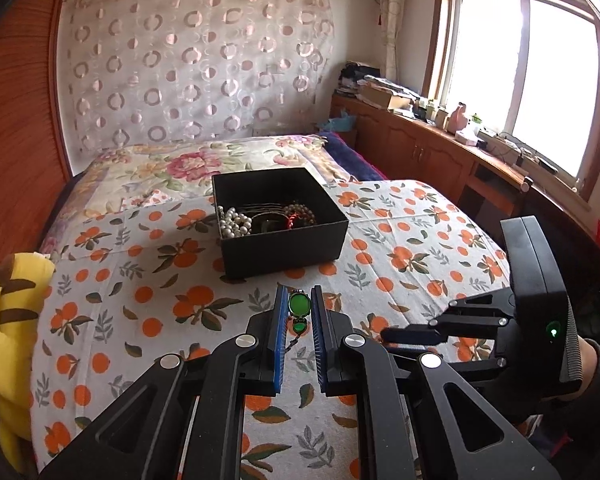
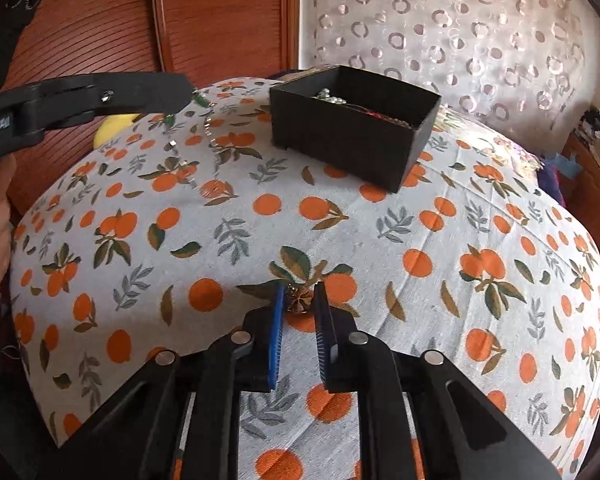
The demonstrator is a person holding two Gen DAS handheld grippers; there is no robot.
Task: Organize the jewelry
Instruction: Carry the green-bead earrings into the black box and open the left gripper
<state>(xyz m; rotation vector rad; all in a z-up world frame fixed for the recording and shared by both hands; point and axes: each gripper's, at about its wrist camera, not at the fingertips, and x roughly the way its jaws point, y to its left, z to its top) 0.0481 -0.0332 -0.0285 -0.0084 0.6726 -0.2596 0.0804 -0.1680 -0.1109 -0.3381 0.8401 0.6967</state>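
Lying along the bed's left edge, a yellow plush toy [image 1: 8,320] is partly cut off by the frame, with the wooden wardrobe [image 1: 16,152] close behind it. Mid-bed, the black box [image 1: 280,216] stands open on the orange-print sheet [image 1: 140,280], pearls and beads heaped inside; clear sheet surrounds it on every side. The left gripper [image 1: 299,312] is clamped narrow on a green-stone necklace [image 1: 299,305], whose chain dangles toward the sheet in the right wrist view. Further right, the right gripper [image 2: 298,298] has its pads drawn close about a small brownish ornament [image 2: 300,298] on the sheet; its exact kind is hard to make out. Cabinets [image 1: 420,148] line the bed's right edge.
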